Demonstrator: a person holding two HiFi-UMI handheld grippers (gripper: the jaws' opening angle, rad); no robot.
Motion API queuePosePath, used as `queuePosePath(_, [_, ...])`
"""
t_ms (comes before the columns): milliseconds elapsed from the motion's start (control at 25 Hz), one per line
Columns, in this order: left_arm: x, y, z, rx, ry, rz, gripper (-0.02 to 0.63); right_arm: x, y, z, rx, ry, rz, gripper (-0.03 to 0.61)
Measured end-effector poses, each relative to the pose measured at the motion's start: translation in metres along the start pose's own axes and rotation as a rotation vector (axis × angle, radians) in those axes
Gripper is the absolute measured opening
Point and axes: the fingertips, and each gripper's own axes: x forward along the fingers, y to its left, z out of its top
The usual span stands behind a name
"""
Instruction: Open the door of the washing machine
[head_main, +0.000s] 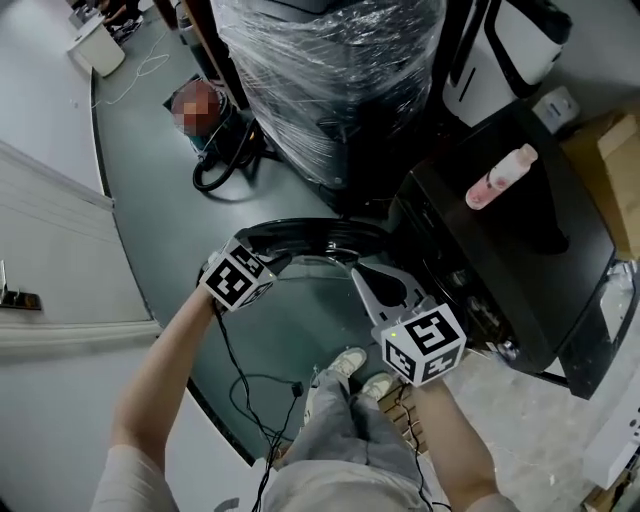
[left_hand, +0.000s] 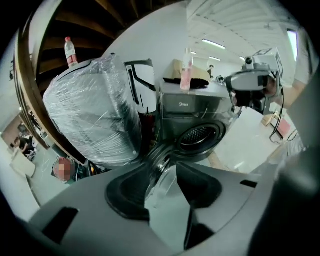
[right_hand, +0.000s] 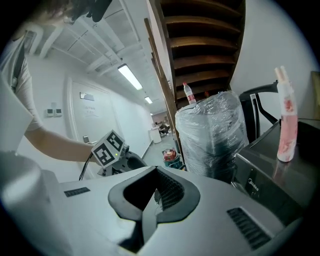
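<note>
Grey floor (head_main: 150, 170) lies beneath a standing person, two shoes (head_main: 348, 362) visible. Two grippers: left gripper (left_hand: 162, 169), jaws apart, the door's rim seen edge-on between them, contact unclear; right gripper (right_hand: 152, 200), jaws together, empty. One black washing machine (head_main: 500, 250), its round door (head_main: 310, 235) swung open. One pink bottle (head_main: 500, 178) stands on top. Beyond is one film-wrapped bundle (head_main: 330, 70), its top cut off.
</note>
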Motion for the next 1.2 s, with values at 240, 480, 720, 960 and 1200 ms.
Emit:
queuePosePath(240, [-0.046,-0.034,0.070,0.027,-0.189,0.059,0.132,-0.047,-0.009,0.036,-0.015,-0.062,-0.068,0.023])
queuePosePath(480, [-0.083,-0.072,0.121,-0.025,-0.310,0.072,0.107,-0.105,-0.013,0.060,0.002,-0.110,-0.120,0.023])
queuePosePath(720, [-0.114,-0.125,0.178,0.081,-0.412,0.047,0.092,-0.182,-0.023,0.081,-0.024,-0.172,-0.222,0.023])
queuePosePath(960, [-0.142,-0.187,0.236,0.163,-0.524,-0.004,0.084,-0.263,-0.027,0.092,-0.093,-0.213,-0.360,0.023])
queuePosePath(1200, [-0.162,-0.253,0.290,0.226,-0.640,-0.085,0.080,-0.344,-0.015,0.105,-0.140,-0.272,-0.468,0.023])
